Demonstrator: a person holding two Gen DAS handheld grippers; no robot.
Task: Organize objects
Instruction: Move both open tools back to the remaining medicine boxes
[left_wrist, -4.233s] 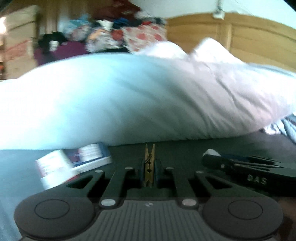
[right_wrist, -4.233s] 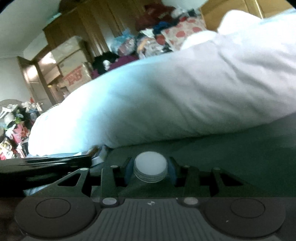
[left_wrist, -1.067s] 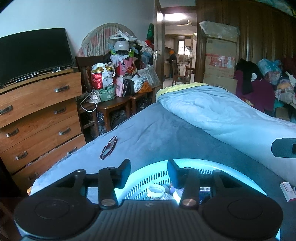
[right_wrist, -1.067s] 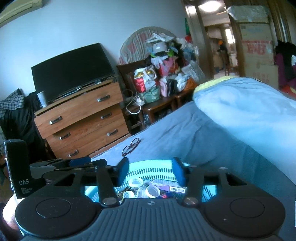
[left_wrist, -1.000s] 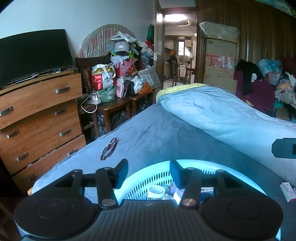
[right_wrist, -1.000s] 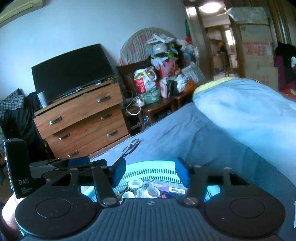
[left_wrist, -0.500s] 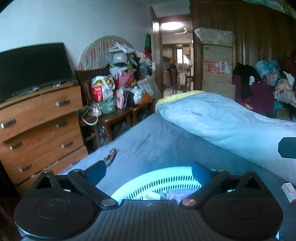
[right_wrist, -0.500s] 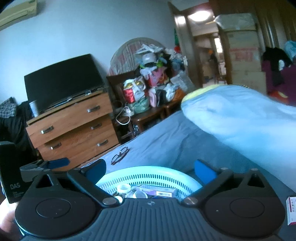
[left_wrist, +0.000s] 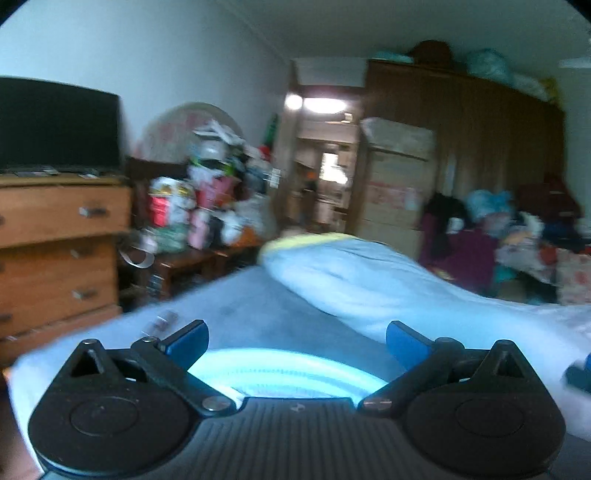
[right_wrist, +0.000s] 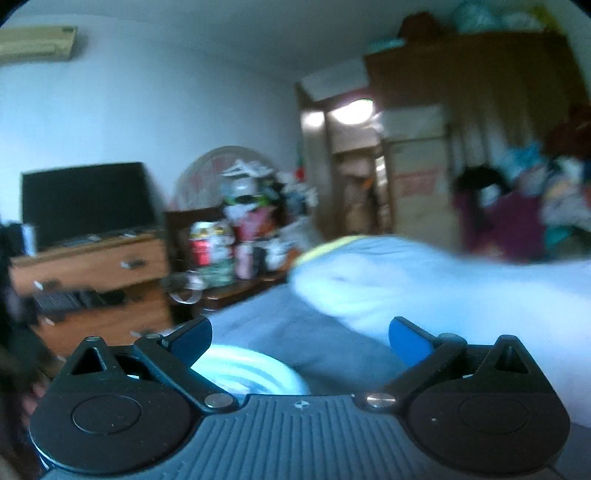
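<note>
Both tools, left tool and right tool, gape wide and empty above the basket.

text: none legible | cause: motion blur | views: both

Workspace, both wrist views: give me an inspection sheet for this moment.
Surface: grey-blue bed sheet, pale blue duvet heaped on its far side.
Job's things: light blue basket on the bed below both grippers; contents hidden, blurred.
Clutter: bags piled on a wooden bench; clothes heap; small blurred item on the sheet.
Grippers: left gripper and right gripper, jaws wide apart, nothing between them.
Cables: white loop hanging by the bench.
Surroundings: dresser with TV, cardboard boxes, wardrobe, open doorway.
</note>
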